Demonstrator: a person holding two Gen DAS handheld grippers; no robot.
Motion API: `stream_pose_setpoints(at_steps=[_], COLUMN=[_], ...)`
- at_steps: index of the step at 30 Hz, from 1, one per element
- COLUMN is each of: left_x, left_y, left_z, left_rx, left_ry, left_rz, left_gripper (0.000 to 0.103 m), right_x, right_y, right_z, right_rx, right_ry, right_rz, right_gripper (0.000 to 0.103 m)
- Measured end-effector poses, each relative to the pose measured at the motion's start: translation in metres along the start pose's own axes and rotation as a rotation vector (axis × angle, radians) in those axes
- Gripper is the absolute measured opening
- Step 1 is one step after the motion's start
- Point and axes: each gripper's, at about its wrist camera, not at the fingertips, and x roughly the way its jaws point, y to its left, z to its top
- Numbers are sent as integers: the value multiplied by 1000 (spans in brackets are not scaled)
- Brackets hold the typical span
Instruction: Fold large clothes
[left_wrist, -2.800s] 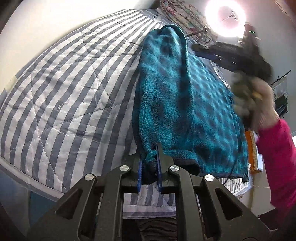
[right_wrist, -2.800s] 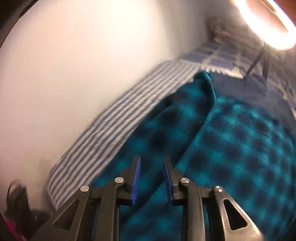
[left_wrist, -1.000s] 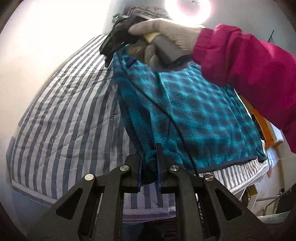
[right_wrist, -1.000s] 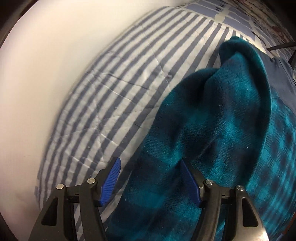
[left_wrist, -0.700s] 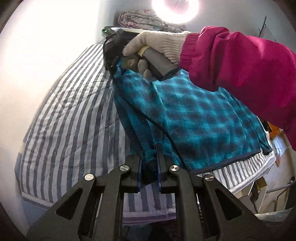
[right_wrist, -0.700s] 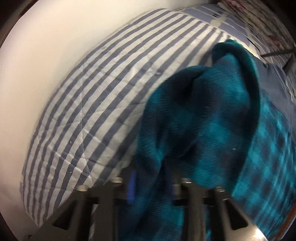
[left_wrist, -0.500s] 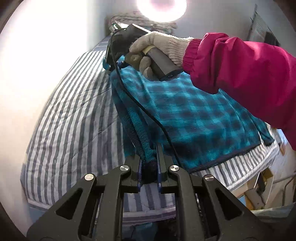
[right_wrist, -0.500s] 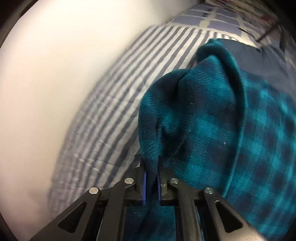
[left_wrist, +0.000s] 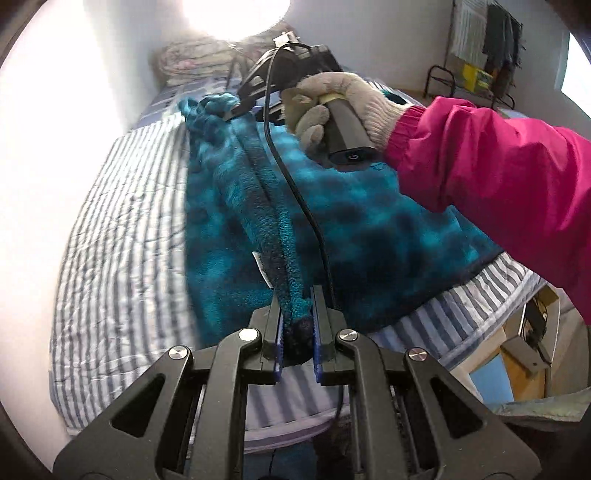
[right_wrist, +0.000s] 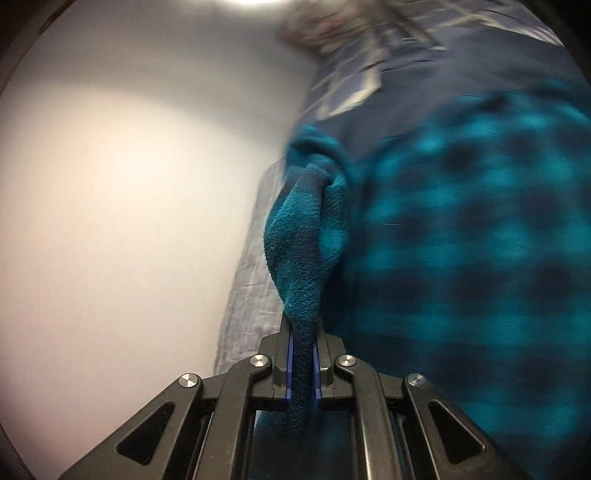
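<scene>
A second ago the right tongs (right_wrist: 303, 363) stood wide apart over the edge of the teal plaid fleece (left_wrist: 369, 229); they have since closed, and their blue pads now pinch a bunched fold of it. In the left wrist view the gloved right hand (left_wrist: 332, 107) has carried that corner up off the striped bed (left_wrist: 122, 221) and across toward the middle of the garment. The edge running from there down to the left tongs (left_wrist: 297, 328) has risen with it and now stands as a raised ridge, where before the fleece lay flat along that side.
</scene>
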Motion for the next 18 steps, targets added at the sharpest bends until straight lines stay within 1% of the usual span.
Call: stream_pose_setpoints(at_steps=[2,4,8,11,13,16,18], left_x=[10,17,33,38,41,42,40], left_y=[-12,-19,-30,-36,-38,-38,-36], left_z=[0,-2,-4,-3,-1,0,-3], left_rx=[19,33,36,17,2,-17,-21], left_ry=[20,40,74,80,76,74,86], left_rz=[-9,-15,-26,-40,-51,-75,-95], left_gripper=[10,10,10,10,10,10,15], right_x=[-10,-20,-21,-21,-20,-15,-13], right_y=[-23,-42,-57,-51,-39,-32,-25], right_z=[-7,-10,-12,-4,0,0,0], right_rx=[40,75,62,26,-6,-36,-50], right_ry=[-12,-13,8,10,9,20,31], right_rz=[-22,-65,-173,-212,-241,-279,-292], right_gripper=[5,5,5,5,5,5,6])
